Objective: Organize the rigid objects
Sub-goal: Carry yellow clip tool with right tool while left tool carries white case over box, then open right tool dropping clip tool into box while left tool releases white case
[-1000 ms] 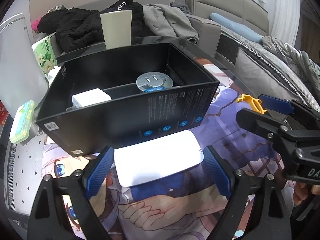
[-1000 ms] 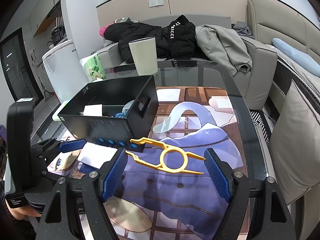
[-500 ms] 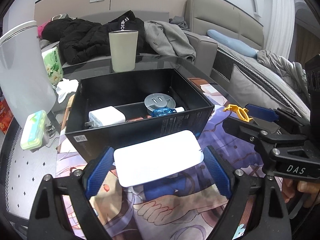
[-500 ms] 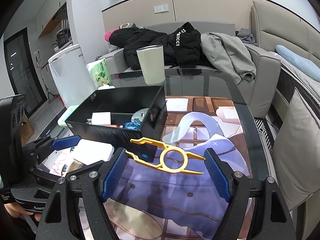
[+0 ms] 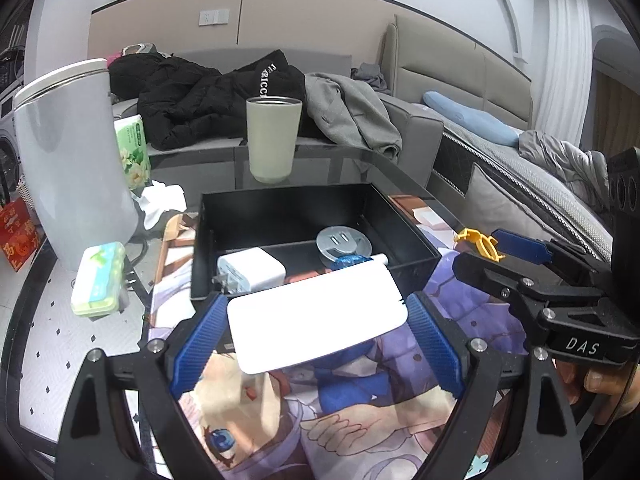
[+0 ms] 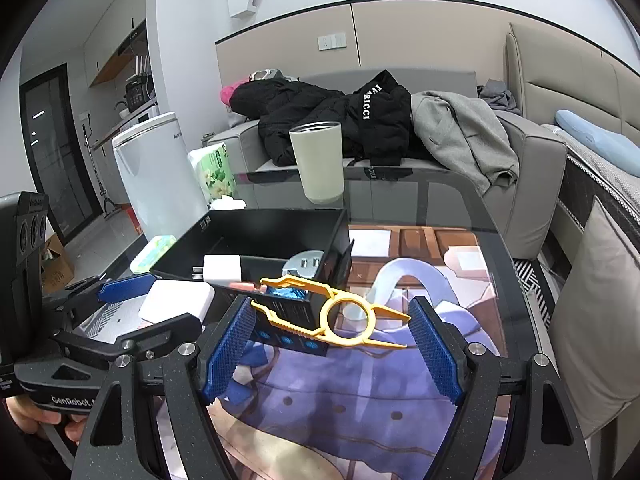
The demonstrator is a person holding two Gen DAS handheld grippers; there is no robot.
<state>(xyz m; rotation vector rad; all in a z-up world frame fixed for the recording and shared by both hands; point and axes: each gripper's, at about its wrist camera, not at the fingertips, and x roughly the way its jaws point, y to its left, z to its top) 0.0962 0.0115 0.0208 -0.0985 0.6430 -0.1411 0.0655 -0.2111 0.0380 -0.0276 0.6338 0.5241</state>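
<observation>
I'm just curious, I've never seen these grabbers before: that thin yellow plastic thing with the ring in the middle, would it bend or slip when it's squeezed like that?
The yellow plastic piece is held only by its thin ends, so it may flex slightly. It spans the right tool without sagging, so it is probably light and fairly stiff. The ribbed blue pads likely limit slipping.

This is a home: a grey sofa (image 6: 532, 168) piled with black and grey coats (image 6: 320, 116), a bed with a blue pillow (image 5: 464, 118), a kitchen behind.
</observation>
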